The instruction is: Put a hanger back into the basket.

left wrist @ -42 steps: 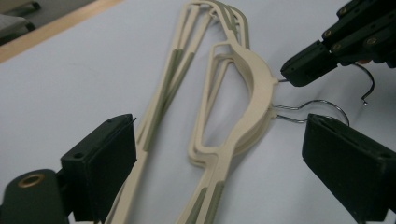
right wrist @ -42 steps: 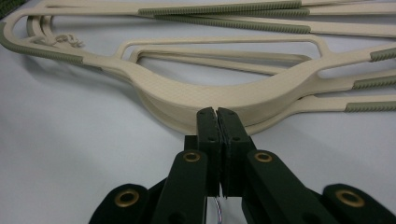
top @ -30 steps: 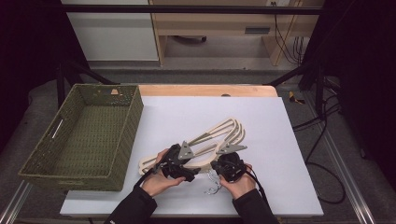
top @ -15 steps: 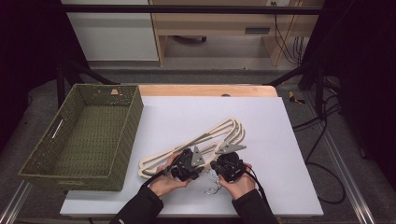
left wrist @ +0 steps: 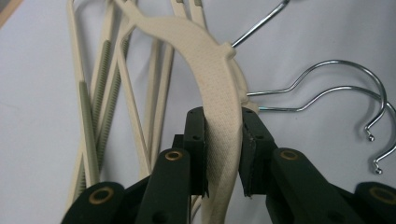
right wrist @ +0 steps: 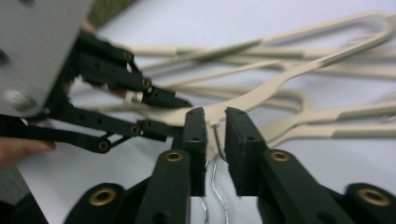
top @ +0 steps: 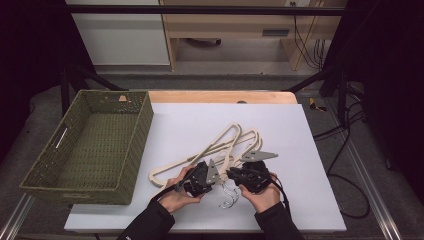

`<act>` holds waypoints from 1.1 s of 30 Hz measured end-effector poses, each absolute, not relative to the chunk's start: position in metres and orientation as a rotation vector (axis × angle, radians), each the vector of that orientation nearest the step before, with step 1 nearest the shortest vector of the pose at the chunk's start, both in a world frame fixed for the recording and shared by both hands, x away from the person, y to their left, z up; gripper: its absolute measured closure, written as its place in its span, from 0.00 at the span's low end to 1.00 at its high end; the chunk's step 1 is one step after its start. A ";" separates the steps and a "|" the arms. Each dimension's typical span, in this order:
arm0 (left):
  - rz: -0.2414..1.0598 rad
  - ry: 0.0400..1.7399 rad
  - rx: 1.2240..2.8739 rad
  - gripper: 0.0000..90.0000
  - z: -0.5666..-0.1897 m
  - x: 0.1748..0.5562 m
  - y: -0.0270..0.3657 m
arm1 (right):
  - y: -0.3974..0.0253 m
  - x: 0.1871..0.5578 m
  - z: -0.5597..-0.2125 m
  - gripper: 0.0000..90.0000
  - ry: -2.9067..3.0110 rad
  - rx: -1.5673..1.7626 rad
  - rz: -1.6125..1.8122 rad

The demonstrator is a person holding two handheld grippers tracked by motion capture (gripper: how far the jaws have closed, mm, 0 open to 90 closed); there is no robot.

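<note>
Left tool (left wrist: 223,154) clamps the topmost cream hanger (left wrist: 212,84) at its neck; right tool (right wrist: 215,140) brackets the same neck, jaws slightly apart. Hanger pile lies right of the wicker basket (top: 132,150), which holds none; transfer not yet begun.

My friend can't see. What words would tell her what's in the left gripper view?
The left hand-held gripper is shut on the top cream hanger, its two black jaws pressing the hanger's flat middle. More cream hangers lie on the white table, and silver wire hooks curl at the right.
</note>
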State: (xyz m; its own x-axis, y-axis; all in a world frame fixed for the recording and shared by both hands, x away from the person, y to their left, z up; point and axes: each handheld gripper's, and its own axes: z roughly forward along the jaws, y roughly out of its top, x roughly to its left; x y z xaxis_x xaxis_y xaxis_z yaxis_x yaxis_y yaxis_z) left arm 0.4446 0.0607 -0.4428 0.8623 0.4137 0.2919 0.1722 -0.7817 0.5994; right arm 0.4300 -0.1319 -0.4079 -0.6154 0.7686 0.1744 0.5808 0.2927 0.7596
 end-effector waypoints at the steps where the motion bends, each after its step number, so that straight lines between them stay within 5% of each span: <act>1: 0.556 0.424 2.453 0.84 -0.439 0.444 0.063 | -0.144 0.428 -0.399 0.77 2.268 1.212 1.306; 7: 0.548 0.452 2.426 0.85 -0.431 0.443 0.070 | -0.182 0.427 -0.386 0.66 2.090 1.215 1.404; 17: 0.592 0.530 2.372 0.88 -0.412 0.442 0.088 | -0.218 0.435 -0.397 0.27 1.961 1.245 1.395; 33: 0.657 0.737 2.227 0.96 -0.384 0.456 0.146 | -0.219 0.437 -0.403 0.19 1.968 1.229 1.384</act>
State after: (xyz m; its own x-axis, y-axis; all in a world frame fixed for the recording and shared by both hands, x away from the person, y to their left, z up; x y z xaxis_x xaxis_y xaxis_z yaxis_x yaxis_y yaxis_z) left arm 0.4561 0.1462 -0.3841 0.7107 0.6619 0.2382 0.3118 -0.5999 0.7369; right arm 0.4369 -0.2191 -0.4030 -0.5106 0.8493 0.1340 0.4131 0.1057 0.9045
